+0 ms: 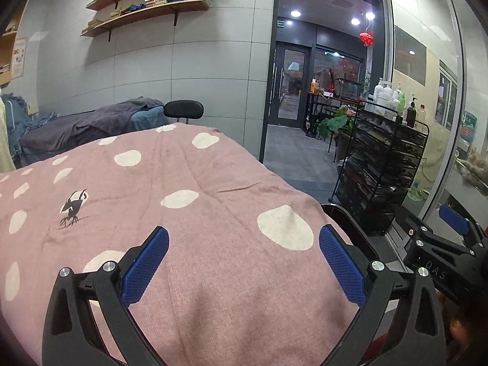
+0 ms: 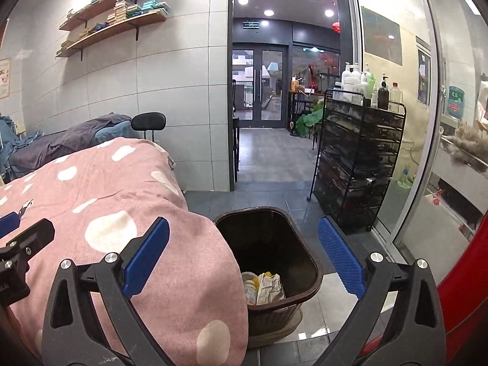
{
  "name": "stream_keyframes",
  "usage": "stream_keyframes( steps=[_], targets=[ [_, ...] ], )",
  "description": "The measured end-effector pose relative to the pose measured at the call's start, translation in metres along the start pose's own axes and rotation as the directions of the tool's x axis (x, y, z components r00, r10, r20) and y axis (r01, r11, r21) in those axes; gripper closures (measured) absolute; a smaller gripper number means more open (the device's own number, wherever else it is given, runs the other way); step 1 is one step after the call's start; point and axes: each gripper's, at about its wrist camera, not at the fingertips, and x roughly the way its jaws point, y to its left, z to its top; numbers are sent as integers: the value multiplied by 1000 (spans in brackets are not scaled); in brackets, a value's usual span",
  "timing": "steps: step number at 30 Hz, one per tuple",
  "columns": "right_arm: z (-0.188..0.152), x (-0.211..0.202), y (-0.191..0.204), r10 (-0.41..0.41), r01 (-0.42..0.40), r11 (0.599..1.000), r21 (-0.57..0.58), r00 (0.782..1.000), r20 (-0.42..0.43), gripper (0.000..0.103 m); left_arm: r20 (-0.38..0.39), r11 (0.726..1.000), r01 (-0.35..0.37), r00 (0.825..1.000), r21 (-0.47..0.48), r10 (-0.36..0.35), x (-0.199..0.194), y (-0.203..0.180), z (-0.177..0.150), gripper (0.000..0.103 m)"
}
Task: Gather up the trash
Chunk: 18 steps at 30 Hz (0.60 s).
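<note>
Right gripper jaws spread wide, nothing between them; it hangs above the brown bin. Left gripper likewise spread and empty, over the pink spotted cover. Trash, crumpled wrappers and a cup, lies in the bin's bottom, on the tiled floor beside the bed. Two wall shelves; one black wire rack topped with bottles.

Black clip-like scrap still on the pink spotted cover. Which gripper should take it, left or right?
Left, probably. The left gripper hangs open over the pink cover, with the black scrap just ahead of it. The right gripper, also open and empty, faces the brown bin beside the bed.
</note>
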Motion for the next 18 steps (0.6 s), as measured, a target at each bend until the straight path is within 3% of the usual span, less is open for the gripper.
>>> stream_keyframes(
  steps=[18],
  targets=[
    [-2, -6, -3, 1, -1, 1000, 17, 1000, -5, 6, 0, 1000, 16, 1000, 4, -16, -5, -3, -7, 6]
  ],
)
